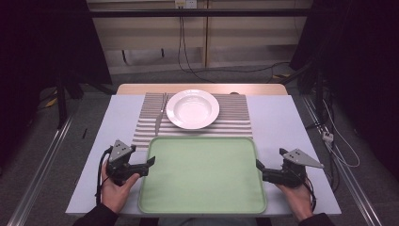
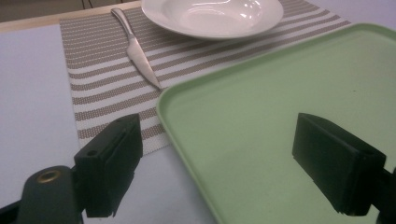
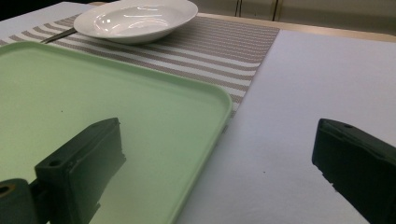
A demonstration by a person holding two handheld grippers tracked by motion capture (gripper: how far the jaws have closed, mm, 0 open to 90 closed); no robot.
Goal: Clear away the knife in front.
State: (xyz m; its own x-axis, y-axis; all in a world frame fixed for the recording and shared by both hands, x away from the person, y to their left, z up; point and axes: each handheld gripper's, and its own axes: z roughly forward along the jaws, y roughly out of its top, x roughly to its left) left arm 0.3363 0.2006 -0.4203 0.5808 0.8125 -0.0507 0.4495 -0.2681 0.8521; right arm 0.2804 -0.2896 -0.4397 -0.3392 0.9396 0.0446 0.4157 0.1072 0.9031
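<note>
An empty pale green tray (image 1: pixel 202 174) lies at the table's near side. My left gripper (image 1: pixel 151 162) is at its left edge, held in a hand; in the left gripper view (image 2: pixel 224 163) the jaws stand open, one over the table and one over the tray (image 2: pixel 280 93), with the rim between them untouched. My right gripper (image 1: pixel 258 165) is at the tray's right edge. In the right gripper view (image 3: pixel 219 168) it is open the same way across the tray (image 3: pixel 93 93) rim.
Behind the tray a striped placemat (image 1: pixel 235 117) carries an empty white plate (image 1: pixel 192 108) with a knife (image 1: pixel 158 121) to its left. The knife (image 2: pixel 137 53) points toward the tray's far left corner. White tabletop (image 1: pixel 282 122) flanks the tray.
</note>
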